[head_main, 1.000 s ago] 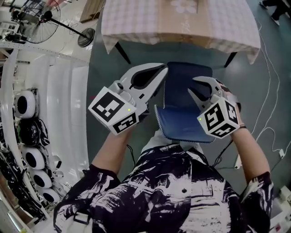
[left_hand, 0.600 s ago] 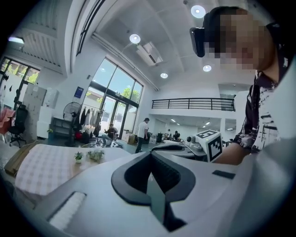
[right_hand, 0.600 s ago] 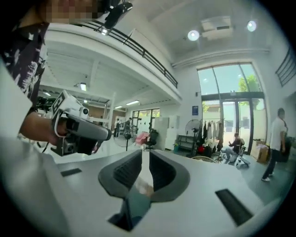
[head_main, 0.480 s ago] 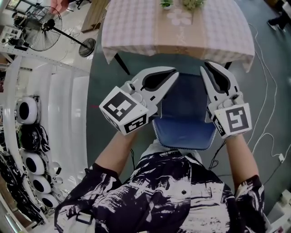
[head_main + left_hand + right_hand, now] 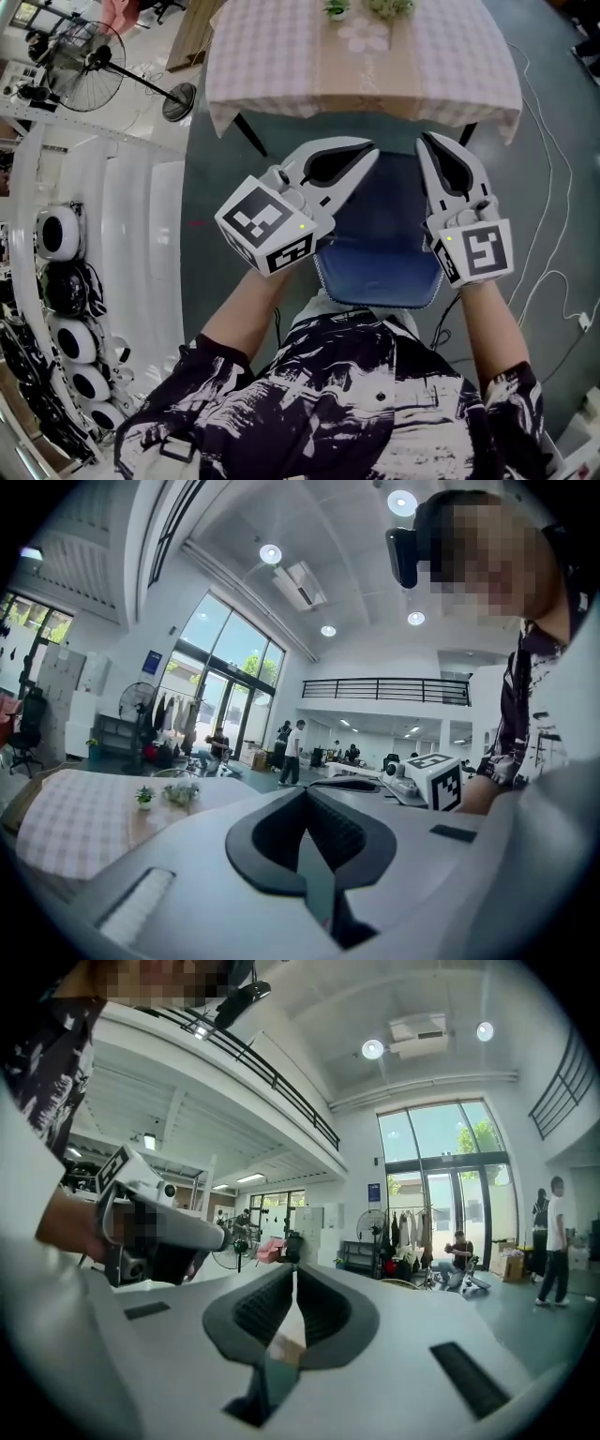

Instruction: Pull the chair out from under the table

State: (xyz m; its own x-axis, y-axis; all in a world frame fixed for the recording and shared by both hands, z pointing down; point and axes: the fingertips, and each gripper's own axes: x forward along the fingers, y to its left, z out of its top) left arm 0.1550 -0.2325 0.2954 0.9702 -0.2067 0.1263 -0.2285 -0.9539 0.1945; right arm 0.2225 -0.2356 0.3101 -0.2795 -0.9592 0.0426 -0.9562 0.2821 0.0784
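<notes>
Where the head view looks down, I read the desk (image 5: pixel 281 56) at the far side, covered by a checked cloth. At its near edge stands the chair (image 5: pixel 384 248), its blue seat showing near of the cloth, between the desk and the person. Both claws hang above the seat, apart from each other. Left claw (image 5: pixel 367 152): jaws together, nothing between them. Right claw (image 5: pixel 427 142): jaws together, empty. Small potted plants (image 5: pixel 336 7) sit on the desk's far part.
</notes>
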